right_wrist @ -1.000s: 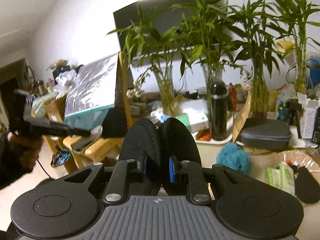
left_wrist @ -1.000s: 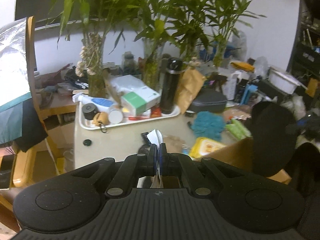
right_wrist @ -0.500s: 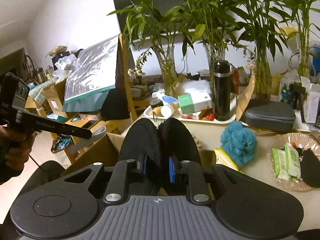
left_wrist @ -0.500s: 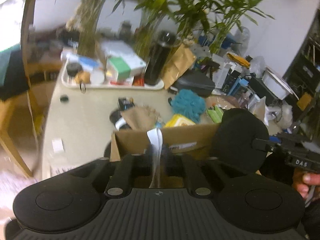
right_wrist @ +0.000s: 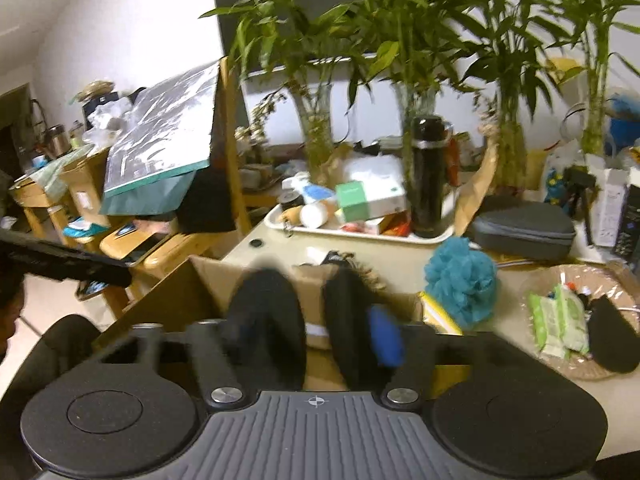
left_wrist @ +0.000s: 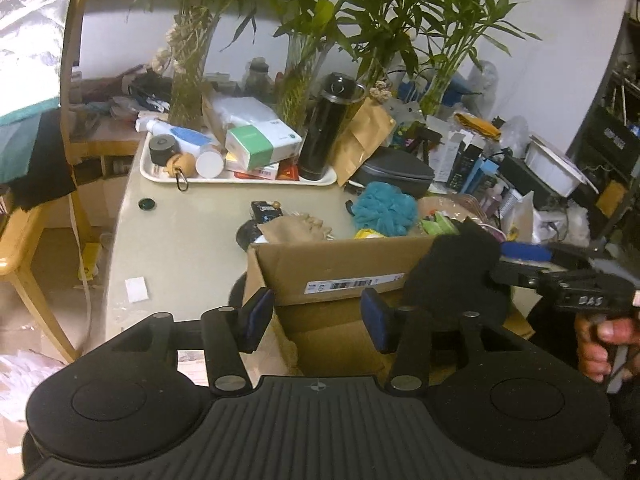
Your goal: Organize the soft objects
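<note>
An open cardboard box (left_wrist: pixel 340 276) stands at the table's near edge. My left gripper (left_wrist: pixel 316 320) is open and empty above the box's near left corner. My right gripper (right_wrist: pixel 316 332) is open above the box (right_wrist: pixel 192 292), with two black round pads (right_wrist: pixel 268 320) blurred between its fingers, spreading apart. In the left wrist view the right gripper (left_wrist: pixel 512 264) comes in from the right with the black pad (left_wrist: pixel 456 272) over the box's right side. A teal bath pouf (left_wrist: pixel 384 208) and a beige cloth item (left_wrist: pixel 296 228) lie behind the box.
A white tray (left_wrist: pixel 240 176) with bottles, boxes and a black flask (left_wrist: pixel 324 136) sits at the back. A grey case (left_wrist: pixel 396 172), a wicker basket (right_wrist: pixel 580 320) of packets and vases of bamboo crowd the right. Wooden chairs (right_wrist: pixel 132 240) stand left.
My left gripper has opened and the white item it held is gone from its fingers. My right gripper has opened; the black pads are coming apart over the box.
</note>
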A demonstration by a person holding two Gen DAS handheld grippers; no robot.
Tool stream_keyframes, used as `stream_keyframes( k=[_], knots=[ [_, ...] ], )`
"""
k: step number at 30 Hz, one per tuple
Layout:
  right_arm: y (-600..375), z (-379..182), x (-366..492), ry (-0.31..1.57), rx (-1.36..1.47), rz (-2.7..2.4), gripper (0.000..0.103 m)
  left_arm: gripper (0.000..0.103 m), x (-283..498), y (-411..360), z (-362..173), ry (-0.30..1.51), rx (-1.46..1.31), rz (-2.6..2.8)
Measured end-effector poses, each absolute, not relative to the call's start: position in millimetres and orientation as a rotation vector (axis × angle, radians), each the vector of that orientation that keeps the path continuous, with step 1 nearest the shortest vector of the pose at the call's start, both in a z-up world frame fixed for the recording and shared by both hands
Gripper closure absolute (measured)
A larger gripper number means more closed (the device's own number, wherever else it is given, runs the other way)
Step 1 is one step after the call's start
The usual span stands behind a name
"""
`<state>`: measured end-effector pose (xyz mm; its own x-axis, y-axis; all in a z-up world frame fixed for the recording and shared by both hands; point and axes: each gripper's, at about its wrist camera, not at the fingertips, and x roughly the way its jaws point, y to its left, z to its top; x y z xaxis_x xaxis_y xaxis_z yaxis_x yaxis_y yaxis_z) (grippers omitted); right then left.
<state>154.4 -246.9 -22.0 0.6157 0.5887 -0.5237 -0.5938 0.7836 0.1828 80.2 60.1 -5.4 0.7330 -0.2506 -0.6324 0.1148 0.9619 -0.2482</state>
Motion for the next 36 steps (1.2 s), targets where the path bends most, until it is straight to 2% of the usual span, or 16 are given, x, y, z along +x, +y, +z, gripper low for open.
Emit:
stream_keyframes(
  k=[2,5,10,12,14,17,27,36],
  knots=[
    [-250,-23,156,0.582,0.007,0.687,0.005,0.055,76,59,-4,0.708,-0.159,-0.181],
    [-254,-24,160,0.589,0.033,0.689,0.0,0.055,73,63,-2,0.702,-0.152,-0.157],
    [-256,-31,164,0.607,0.035,0.659,0.0,0.055,70,72,3,0.711,-0.173,-0.106],
    [-258,-33,165,0.611,0.04,0.652,0.0,0.051,67,73,5,0.709,-0.172,-0.09],
    [-262,-34,166,0.617,0.053,0.645,0.0,0.04,63,73,6,0.702,-0.174,-0.071],
    [-271,-37,170,0.629,0.096,0.633,0.0,0.037,58,71,9,0.692,-0.18,-0.058],
    [-295,-35,175,0.624,0.227,0.628,0.0,0.036,54,69,18,0.687,-0.19,-0.019],
    [-297,-35,173,0.624,0.236,0.638,0.0,0.036,47,67,8,0.697,-0.2,-0.022]
  ],
)
